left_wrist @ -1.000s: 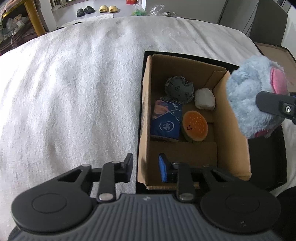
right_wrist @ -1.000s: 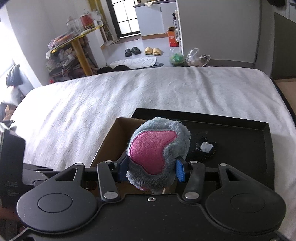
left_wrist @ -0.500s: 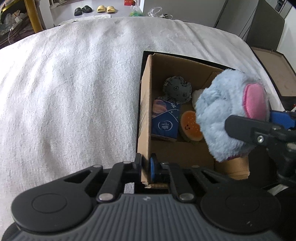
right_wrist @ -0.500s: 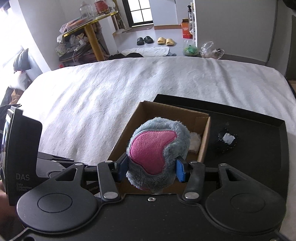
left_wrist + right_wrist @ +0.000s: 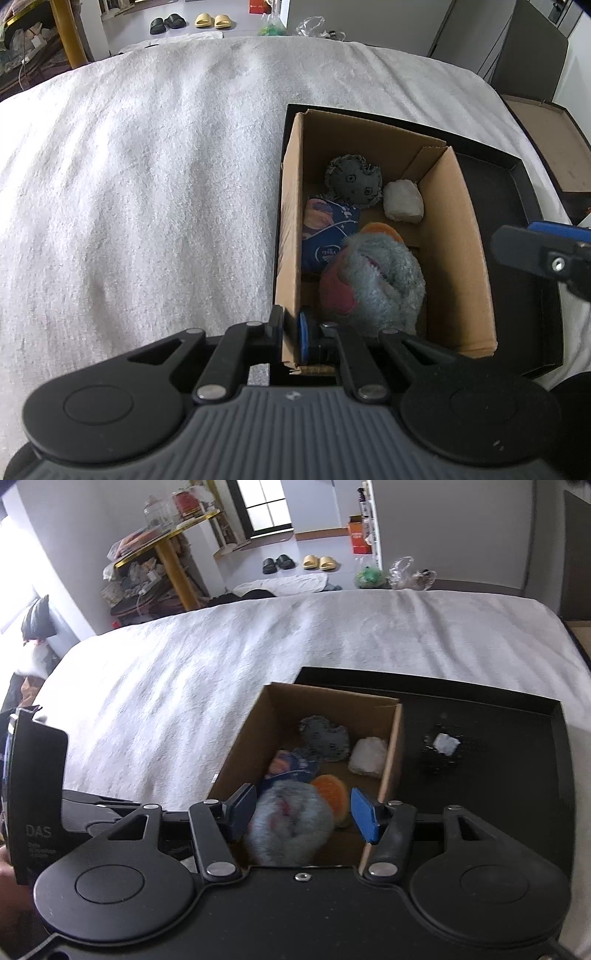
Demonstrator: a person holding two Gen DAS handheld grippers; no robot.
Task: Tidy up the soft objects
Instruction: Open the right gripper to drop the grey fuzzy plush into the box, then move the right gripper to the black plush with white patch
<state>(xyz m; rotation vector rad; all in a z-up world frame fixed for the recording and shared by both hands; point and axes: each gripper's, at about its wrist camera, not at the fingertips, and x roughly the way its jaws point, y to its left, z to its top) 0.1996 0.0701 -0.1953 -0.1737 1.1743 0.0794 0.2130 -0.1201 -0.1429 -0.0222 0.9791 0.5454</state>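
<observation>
A cardboard box stands in a black tray on the white bedspread. My left gripper is shut on the box's near left wall, one pad inside and one outside. A grey and pink fluffy plush lies inside the box at the near end. My right gripper hangs above the plush with its jaws opening; the pads stand apart from the fur. Also in the box are a grey star-shaped plush, a white soft block, a blue packet and an orange round toy.
A small black item with a white patch lies in the tray right of the box. The white bedspread stretches to the left and far side. Another flat carton sits beyond the bed's right edge.
The plush has left my right gripper and dropped into the box, and that gripper's jaws have widened. My left gripper closed on the box wall early in the second and stays there.
</observation>
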